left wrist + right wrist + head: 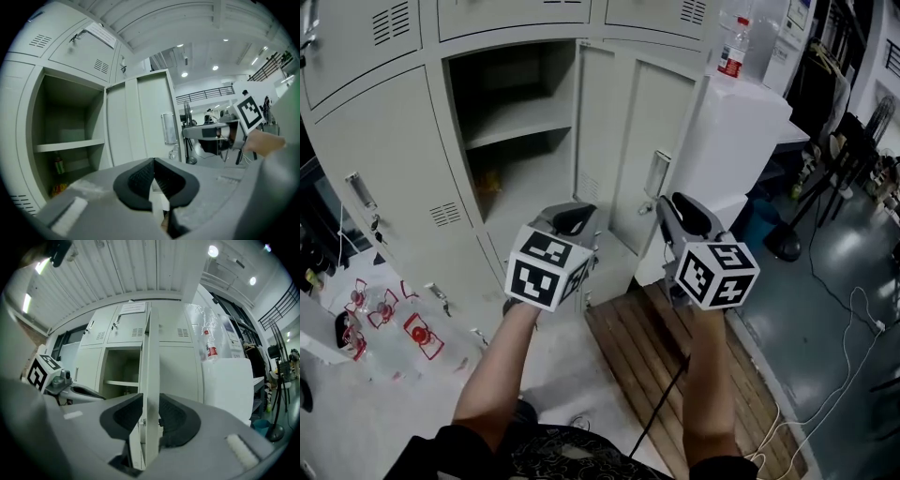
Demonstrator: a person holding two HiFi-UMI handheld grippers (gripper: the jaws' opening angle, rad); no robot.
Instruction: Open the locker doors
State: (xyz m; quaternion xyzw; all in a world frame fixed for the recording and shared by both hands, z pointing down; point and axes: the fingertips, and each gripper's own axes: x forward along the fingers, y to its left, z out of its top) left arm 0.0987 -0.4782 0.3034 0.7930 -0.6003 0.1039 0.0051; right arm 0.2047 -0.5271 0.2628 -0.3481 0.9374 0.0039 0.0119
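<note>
My right gripper [151,404] is pinching the edge of the locker door [151,357]. The locker door is wide open, and I can see the shelf [517,120] inside the locker [441,122]. My left gripper [153,164] is closed with nothing in it. It is in front of the open locker, near my right gripper.

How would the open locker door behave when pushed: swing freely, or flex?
The locker door looks like thin sheet metal, so probably light, and it stands open, so likely swings easily. Held at its edge by the right gripper, the tall panel may flex slightly.
</note>
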